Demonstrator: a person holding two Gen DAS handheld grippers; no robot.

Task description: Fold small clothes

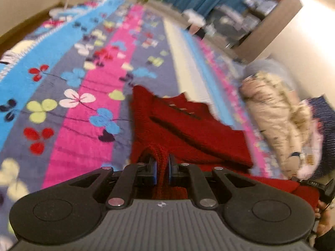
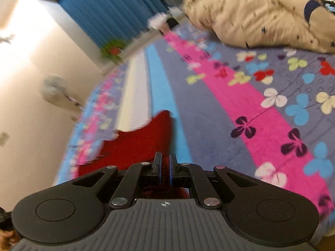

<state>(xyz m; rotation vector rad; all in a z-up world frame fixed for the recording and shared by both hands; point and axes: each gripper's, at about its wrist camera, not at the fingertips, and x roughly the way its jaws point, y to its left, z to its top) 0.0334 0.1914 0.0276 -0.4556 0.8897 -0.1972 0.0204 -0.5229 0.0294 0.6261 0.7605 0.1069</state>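
Both views are motion-blurred, the background more than the foreground. The lower part of each frame is filled by the black tool body, which hides whatever lies directly beneath.

Red knit garment (image 1: 188, 129): small, with a row of pale fasteners down a dark front opening; their number is hard to make out. It is spread over a blanket (image 1: 83, 104) striped in blue, grey, pink and cream with a clover print. Whether the blanket covers a bed or the floor cannot be told.

Left tongs (image 1: 162, 168): drawn close, pinching a ribbed fold of the red knit between the blue pads. The cloth runs back under the tool and out of sight.

Right tongs (image 2: 165, 170): likewise closed on a strip of the same red knit garment (image 2: 134, 144), whose far end tapers to a point over the blue stripe of the blanket (image 2: 240, 108).

Surroundings: a heap of beige printed clothing (image 1: 278, 125) lies to the right of the garment in the left view, apart from it; the same beige clothing (image 2: 251, 14) sits at the top of the right view. Blue curtain (image 2: 108, 8) and pale walls behind. A shelf unit (image 1: 261, 21) holds items too blurred to identify. No container is clearly visible.
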